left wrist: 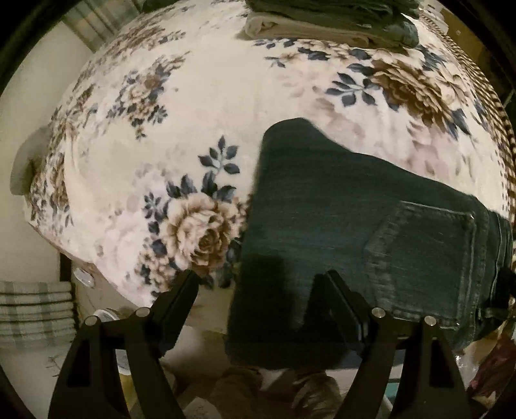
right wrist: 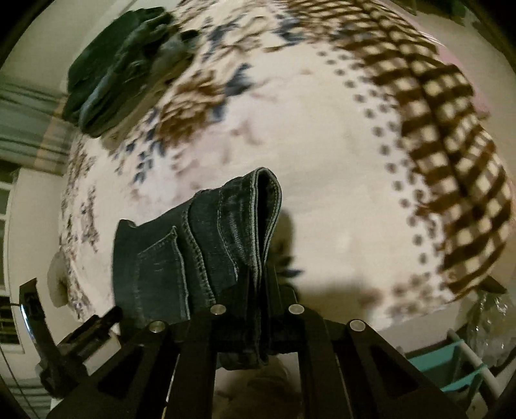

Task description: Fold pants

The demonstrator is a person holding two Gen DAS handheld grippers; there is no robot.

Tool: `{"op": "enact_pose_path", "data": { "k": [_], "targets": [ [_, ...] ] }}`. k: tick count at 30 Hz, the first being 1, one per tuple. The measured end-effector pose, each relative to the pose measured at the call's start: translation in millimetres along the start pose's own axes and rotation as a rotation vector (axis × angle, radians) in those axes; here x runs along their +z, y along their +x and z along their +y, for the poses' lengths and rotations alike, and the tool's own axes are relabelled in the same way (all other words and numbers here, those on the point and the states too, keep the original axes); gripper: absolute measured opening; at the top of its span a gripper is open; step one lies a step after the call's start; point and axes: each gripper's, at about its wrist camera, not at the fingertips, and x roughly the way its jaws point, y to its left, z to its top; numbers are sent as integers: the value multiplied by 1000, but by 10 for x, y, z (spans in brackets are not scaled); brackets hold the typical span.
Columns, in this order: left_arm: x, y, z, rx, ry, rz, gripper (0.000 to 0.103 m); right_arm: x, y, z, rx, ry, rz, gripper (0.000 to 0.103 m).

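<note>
Dark blue jeans [left wrist: 338, 225] lie folded on the floral blanket [left wrist: 193, 96], back pocket up, their near end hanging over the bed's edge. My left gripper [left wrist: 258, 287] stands open just above them. Its right finger [left wrist: 335, 290] is over the denim and its left finger [left wrist: 187, 290] is over the blanket, with nothing pressed between the pads. In the right wrist view my right gripper [right wrist: 258, 290] is shut on a thick seamed edge of the jeans [right wrist: 209, 241]. That bunched end stands up off the blanket [right wrist: 322, 161].
A stack of folded clothes [left wrist: 332, 22] sits at the far side of the bed, also seen as folded clothes [right wrist: 125, 67]. A brown-and-white checked blanket [right wrist: 451, 154] runs along the right side. The bed's edge falls away on the left and near sides. A teal rack [right wrist: 458, 364] stands at lower right.
</note>
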Motion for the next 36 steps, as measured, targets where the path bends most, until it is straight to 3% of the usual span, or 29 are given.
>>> {"op": "enact_pose_path", "data": {
  "k": [9,12,15,19,21,24,30,32,33,36],
  "targets": [
    [83,302,114,-96,-54,47,78,-36,438,-284,-25,60,98,12],
    [100,448,160,-153,-81,85,83,3,497,-425,78,141,128,29],
    [104,573,216,-201,-120,118,89,-32,462,-519,157,200,137,58],
    [89,639,226,-220,-127,123,94,-237,593,-516,179,202,209,79],
    [77,650,210,-226,-118,121,94,-335,742,-504,176,208,252,79],
    [102,677,227,-237,-111,125,95,-434,1007,-558,255,284,302,79],
    [122,748,241,-255,-108,132,97,-428,1169,-462,315,270,304,79],
    [125,754,246,-258,-109,129,97,-404,1140,-391,312,231,275,70],
    [125,764,252,-256,-111,128,97,-394,1105,-346,319,213,264,54],
    [115,780,269,-262,-117,125,97,-308,1024,-207,282,164,243,43]
  ]
}}
